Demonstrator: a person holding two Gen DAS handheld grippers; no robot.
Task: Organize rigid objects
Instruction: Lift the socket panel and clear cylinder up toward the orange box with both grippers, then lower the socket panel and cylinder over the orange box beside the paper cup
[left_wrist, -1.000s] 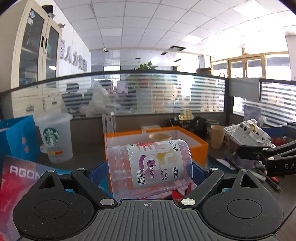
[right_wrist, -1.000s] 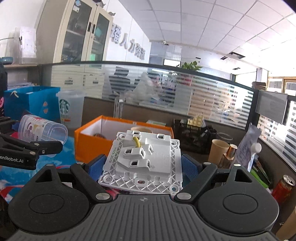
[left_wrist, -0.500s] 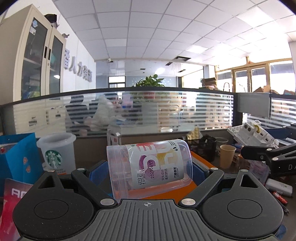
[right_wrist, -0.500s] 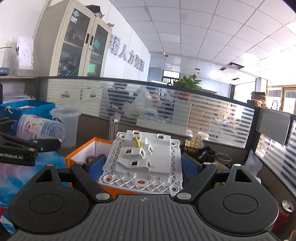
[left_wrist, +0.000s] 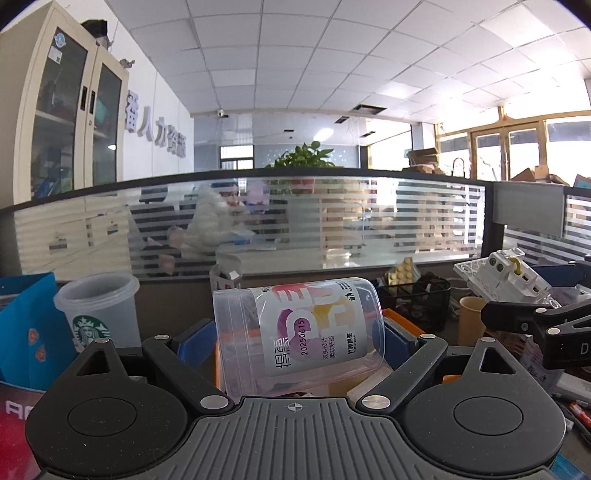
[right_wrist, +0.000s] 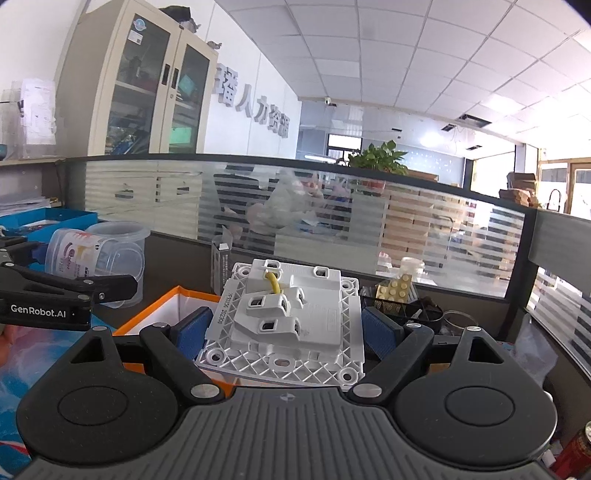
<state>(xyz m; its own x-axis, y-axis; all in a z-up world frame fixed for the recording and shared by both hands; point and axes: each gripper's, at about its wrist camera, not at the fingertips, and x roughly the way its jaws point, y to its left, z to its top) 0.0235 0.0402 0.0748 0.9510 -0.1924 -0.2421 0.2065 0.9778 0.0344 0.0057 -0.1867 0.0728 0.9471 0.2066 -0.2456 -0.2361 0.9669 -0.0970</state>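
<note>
At centre-bottom of each wrist view, the left claw (left_wrist: 299, 341) pinches a clear plastic jar (left_wrist: 295, 332) sideways, light, slick and crushable, while the right claw (right_wrist: 284, 328) clamps a stiff white wall socket (right_wrist: 284, 321) by its 2 edges above the orange box (right_wrist: 162, 314).

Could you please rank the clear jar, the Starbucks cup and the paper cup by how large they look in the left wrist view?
1. Clear jar, though it is nearest the camera.
2. Starbucks cup.
3. Paper cup, farthest off.
</note>
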